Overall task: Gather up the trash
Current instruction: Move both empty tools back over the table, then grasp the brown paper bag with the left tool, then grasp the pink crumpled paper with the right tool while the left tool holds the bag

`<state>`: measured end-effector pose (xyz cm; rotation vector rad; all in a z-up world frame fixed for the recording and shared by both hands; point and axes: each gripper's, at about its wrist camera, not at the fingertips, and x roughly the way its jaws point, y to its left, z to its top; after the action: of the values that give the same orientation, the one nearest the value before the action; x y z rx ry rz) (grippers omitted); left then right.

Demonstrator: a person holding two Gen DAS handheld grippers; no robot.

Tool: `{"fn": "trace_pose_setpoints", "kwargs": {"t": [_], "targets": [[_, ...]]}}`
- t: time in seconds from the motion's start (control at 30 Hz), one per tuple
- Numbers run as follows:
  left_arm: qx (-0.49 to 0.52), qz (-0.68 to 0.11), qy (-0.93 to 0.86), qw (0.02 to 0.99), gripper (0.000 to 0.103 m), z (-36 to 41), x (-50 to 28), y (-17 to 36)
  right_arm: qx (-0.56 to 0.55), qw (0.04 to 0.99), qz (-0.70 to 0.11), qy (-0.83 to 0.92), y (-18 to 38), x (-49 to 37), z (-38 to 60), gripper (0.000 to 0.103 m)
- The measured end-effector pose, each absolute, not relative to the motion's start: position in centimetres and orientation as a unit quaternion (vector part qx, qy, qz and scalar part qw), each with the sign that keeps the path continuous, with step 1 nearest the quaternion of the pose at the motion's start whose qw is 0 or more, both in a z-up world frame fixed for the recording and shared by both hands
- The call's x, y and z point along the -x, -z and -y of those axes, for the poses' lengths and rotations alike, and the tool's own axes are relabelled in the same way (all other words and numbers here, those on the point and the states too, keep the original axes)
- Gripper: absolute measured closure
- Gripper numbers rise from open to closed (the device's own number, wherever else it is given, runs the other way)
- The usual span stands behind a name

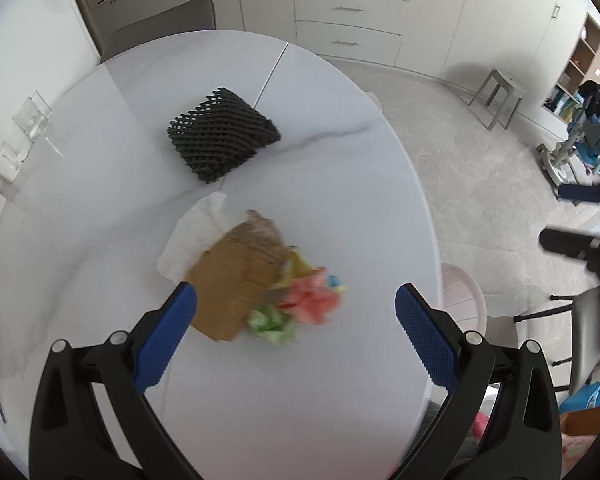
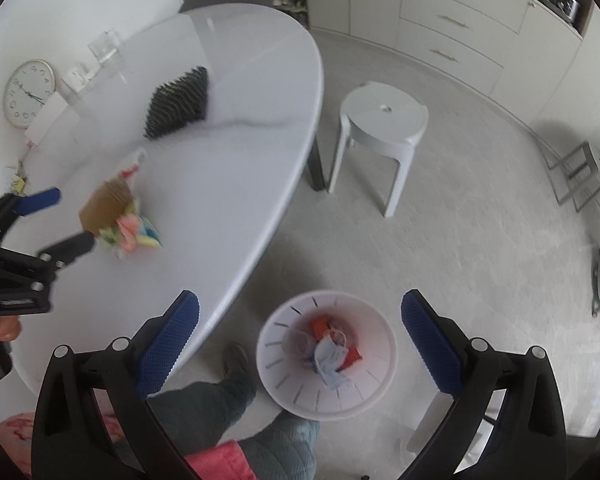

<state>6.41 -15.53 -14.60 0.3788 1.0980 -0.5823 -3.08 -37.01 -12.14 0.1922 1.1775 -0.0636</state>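
White marble tabletop (image 1: 340,184), trash pile near edge: cardboard scrap (image 1: 232,280), tissue (image 1: 188,236), coloured wrappers (image 1: 300,300). Left hand-held gripper (image 1: 296,304) released, hovering over pile. Right hand-held gripper (image 2: 300,312) released above bin (image 2: 272,376). Best: straddle cardboard, pinch squarely.

bare tabletop (image 1: 320,184) around trash pile (image 1: 256,276)

Both fisheye views are bright with soft, even daylight, their corners vignetted black and straight cabinet lines bowed. The glossy white oval table (image 1: 100,152) shows pale glare beyond the jaws. Motion blur smears the crumpled coloured paper scraps (image 1: 300,304) between the jaws and the white slotted wastebasket (image 2: 276,376).
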Motion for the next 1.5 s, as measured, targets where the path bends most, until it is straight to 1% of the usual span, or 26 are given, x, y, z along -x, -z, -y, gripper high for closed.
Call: {"fn": "trace_pose_setpoints", "kwargs": {"t": [0.23, 0.3, 0.37, 0.53, 0.63, 0.7, 0.73, 0.77, 0.83, 0.87, 1.2, 1.27, 1.33, 1.37, 1.4, 1.43, 1.5], "targets": [[-0.182, -0.507, 0.34, 0.771, 0.008, 13.1, -9.0, 16.4, -0.087, 0.826, -0.556, 0.002, 12.1, 0.0, 33.8, 0.003], [-0.196, -0.503, 0.363, 0.759, 0.01, 13.0, -9.5, 17.1, -0.087, 0.824, -0.56, -0.005, 12.5, -0.6, 32.9, 0.003], [-0.211, -0.502, 0.375, 0.75, 0.018, 13.2, -9.9, 17.7, -0.09, 0.821, -0.564, -0.009, 12.9, -1.2, 32.1, 0.003], [-0.243, -0.502, 0.405, 0.724, 0.028, 13.6, -11.1, 19.2, -0.099, 0.814, -0.572, -0.014, 13.7, -1.6, 30.6, 0.003], [-0.258, -0.499, 0.417, 0.715, 0.029, 13.8, -11.4, 19.9, -0.104, 0.809, -0.579, -0.012, 14.4, -1.8, 29.9, 0.002], [-0.27, -0.496, 0.42, 0.71, 0.038, 13.9, -11.4, 20.3, -0.108, 0.805, -0.583, -0.012, 14.8, -1.8, 29.5, 0.003], [-0.278, -0.496, 0.422, 0.706, 0.05, 14.0, -11.4, 20.6, -0.11, 0.804, -0.584, -0.012, 14.9, -1.9, 29.3, 0.002], [-0.28, -0.5, 0.424, 0.701, 0.053, 14.0, -11.5, 20.8, -0.11, 0.803, -0.586, -0.015, 15.0, -2.0, 29.0, 0.002], [-0.268, -0.502, 0.427, 0.703, 0.055, 13.6, -11.7, 20.9, -0.106, 0.802, -0.588, -0.022, 15.1, -2.1, 28.4, 0.003], [-0.263, -0.502, 0.426, 0.706, 0.058, 13.5, -11.8, 20.8, -0.102, 0.801, -0.589, -0.026, 15.2, -2.3, 28.1, 0.003], [-0.189, -0.497, 0.409, 0.741, 0.059, 10.7, -11.6, 17.8, -0.096, 0.804, -0.58, -0.087, 15.4, -3.3, 26.1, 0.003], [-0.176, -0.497, 0.394, 0.753, 0.059, 9.7, -11.1, 16.8, -0.085, 0.803, -0.581, -0.1, 15.7, -3.8, 25.5, 0.008], [-0.168, -0.497, 0.371, 0.766, 0.059, 8.6, -10.4, 16.0, -0.076, 0.801, -0.585, -0.106, 16.0, -4.4, 25.1, 0.019], [-0.167, -0.499, 0.361, 0.77, 0.059, 8.3, -10.1, 15.8, -0.068, 0.798, -0.588, -0.111, 16.1, -4.8, 24.7, 0.023], [-0.164, -0.501, 0.342, 0.778, 0.059, 7.6, -9.5, 15.7, -0.065, 0.796, -0.591, -0.115, 16.2, -5.1, 24.5, 0.031], [-0.161, -0.504, 0.333, 0.781, 0.059, 7.3, -9.3, 15.6, -0.063, 0.793, -0.593, -0.12, 16.3, -5.3, 24.1, 0.036], [-0.142, -0.515, 0.312, 0.786, 0.059, 6.0, -8.4, 15.8, -0.061, 0.79, -0.595, -0.136, 16.3, -5.4, 23.3, 0.041]]}}
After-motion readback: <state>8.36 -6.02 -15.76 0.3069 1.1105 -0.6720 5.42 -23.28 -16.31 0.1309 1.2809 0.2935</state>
